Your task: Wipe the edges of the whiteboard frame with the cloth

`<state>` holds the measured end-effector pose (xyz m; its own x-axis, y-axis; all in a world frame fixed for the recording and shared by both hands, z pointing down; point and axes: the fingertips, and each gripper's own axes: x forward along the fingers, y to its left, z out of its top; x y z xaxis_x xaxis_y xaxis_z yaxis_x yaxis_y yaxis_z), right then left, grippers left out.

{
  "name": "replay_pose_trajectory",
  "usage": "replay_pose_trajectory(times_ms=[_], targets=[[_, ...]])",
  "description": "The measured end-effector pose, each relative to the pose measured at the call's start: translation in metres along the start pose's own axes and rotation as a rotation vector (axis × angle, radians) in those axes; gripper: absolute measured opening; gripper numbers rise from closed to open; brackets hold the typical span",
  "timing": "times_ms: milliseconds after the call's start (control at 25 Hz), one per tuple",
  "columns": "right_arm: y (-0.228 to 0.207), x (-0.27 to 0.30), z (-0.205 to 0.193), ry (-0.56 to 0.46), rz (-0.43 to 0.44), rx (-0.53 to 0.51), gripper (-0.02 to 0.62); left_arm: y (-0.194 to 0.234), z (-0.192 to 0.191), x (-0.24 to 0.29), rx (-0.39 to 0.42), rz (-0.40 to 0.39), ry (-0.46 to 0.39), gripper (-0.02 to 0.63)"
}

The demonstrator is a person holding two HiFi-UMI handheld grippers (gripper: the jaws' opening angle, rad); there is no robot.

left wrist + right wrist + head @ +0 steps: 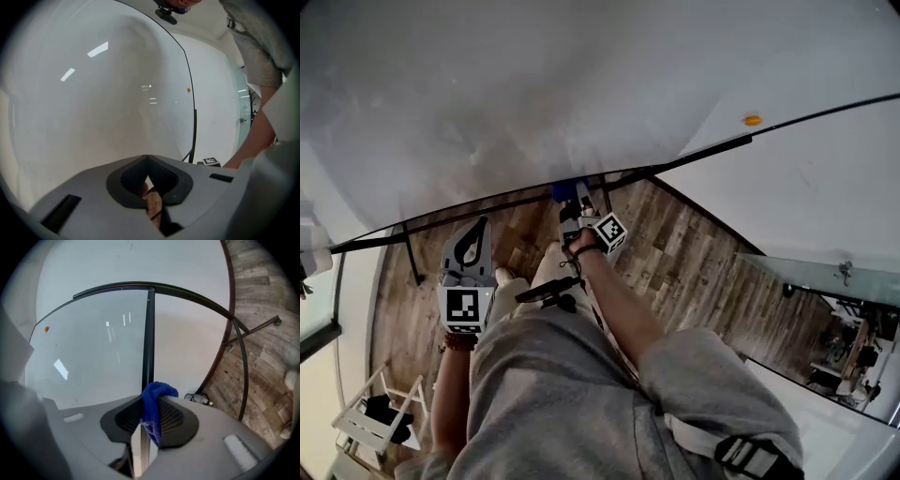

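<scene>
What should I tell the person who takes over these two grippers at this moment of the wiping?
Left gripper: shut, empty, touching nothing.
Right gripper: shut on the blue fabric cloth, at the thin black frame of the white whiteboard.
Done: the pictures do not show which edges are already wiped.
Left to do: probably draw the cloth along the frame edges.

A blue cloth (158,391), soft and bunched, is pinched between the jaws of the right gripper (152,400), with a fold poking past their tips. Straight ahead of it runs the whiteboard frame (148,324), a thin black strip edging a glossy white board; the cloth seems to touch it.
</scene>
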<state>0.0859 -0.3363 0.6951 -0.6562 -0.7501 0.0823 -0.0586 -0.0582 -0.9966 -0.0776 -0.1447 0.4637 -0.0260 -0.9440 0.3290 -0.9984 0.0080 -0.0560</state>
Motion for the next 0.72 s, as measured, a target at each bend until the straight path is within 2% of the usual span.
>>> replay_pose_trajectory(times_ms=[160, 320, 560, 720], targets=[[-0.001, -0.003, -0.008, -0.022, 0.01, 0.022, 0.089, 0.007, -0.025, -0.007, -0.009, -0.005, 0.074, 0.006], [0.001, 0.002, -0.009, 0.004, 0.044, 0.023, 0.089, 0.0, -0.017, 0.004, -0.04, 0.015, 0.037, 0.006], [0.0, -0.002, -0.015, 0.022, 0.017, 0.008, 0.089, -0.008, -0.024, 0.017, -0.015, -0.058, 0.052, 0.006], [0.002, -0.003, -0.012, -0.022, 0.027, 0.038, 0.089, -0.004, -0.01, 0.022, 0.004, -0.09, 0.039, 0.006]])
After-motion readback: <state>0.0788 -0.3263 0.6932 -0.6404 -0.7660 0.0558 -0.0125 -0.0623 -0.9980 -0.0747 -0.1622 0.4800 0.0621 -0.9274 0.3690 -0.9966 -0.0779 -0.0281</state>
